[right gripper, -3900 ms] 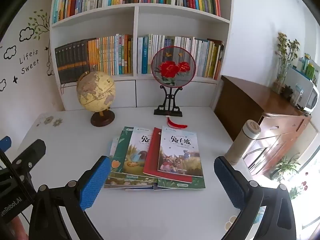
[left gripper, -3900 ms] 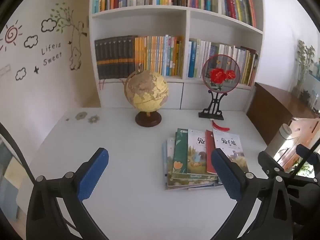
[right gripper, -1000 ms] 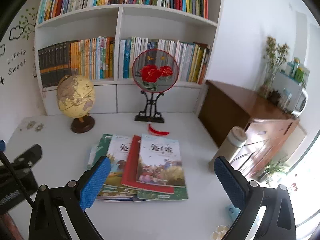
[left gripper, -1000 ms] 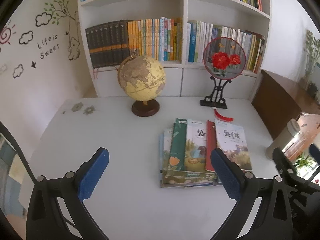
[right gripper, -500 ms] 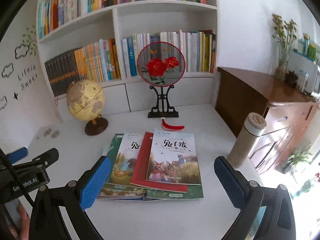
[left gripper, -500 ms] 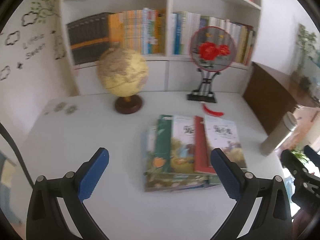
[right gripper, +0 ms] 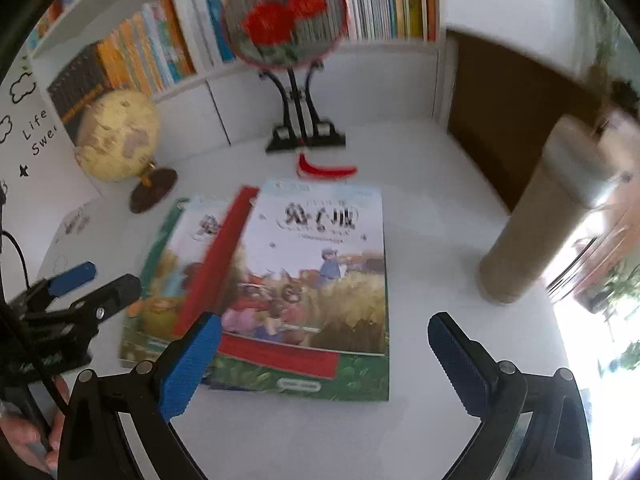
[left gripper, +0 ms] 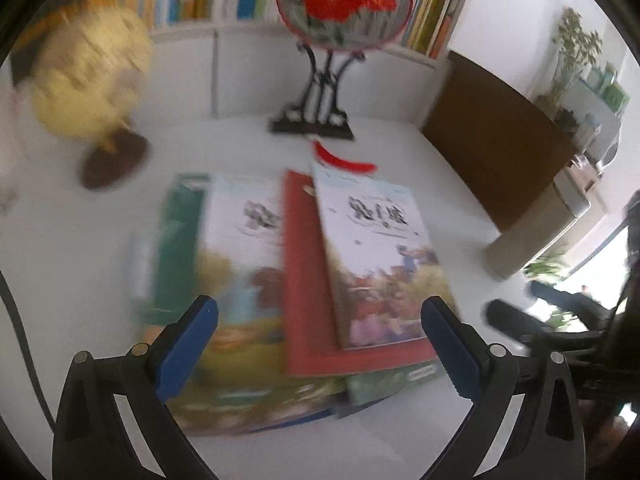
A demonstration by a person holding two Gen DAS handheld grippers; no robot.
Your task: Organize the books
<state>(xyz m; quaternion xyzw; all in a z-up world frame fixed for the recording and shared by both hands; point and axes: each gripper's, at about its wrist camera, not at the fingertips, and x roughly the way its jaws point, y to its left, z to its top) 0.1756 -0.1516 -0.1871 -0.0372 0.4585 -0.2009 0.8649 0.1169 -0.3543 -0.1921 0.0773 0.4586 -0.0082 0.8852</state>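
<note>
books (right gripper: 288,280) lie fanned flat on the white surface (right gripper: 440,240), long side pointing 12 o'clock | right hand-held gripper (right gripper: 320,350) spread wide, empty, nearest, top book at 12 | left hand-held gripper (left gripper: 320,334) spread too, books at 12

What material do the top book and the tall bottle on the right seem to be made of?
Top book: looks like a paper cover with a printed picture, thin and flat; blur hides the finish. Bottle: body matte beige, possibly coated metal or plastic; its cap looks silvery, probably metal.
</note>
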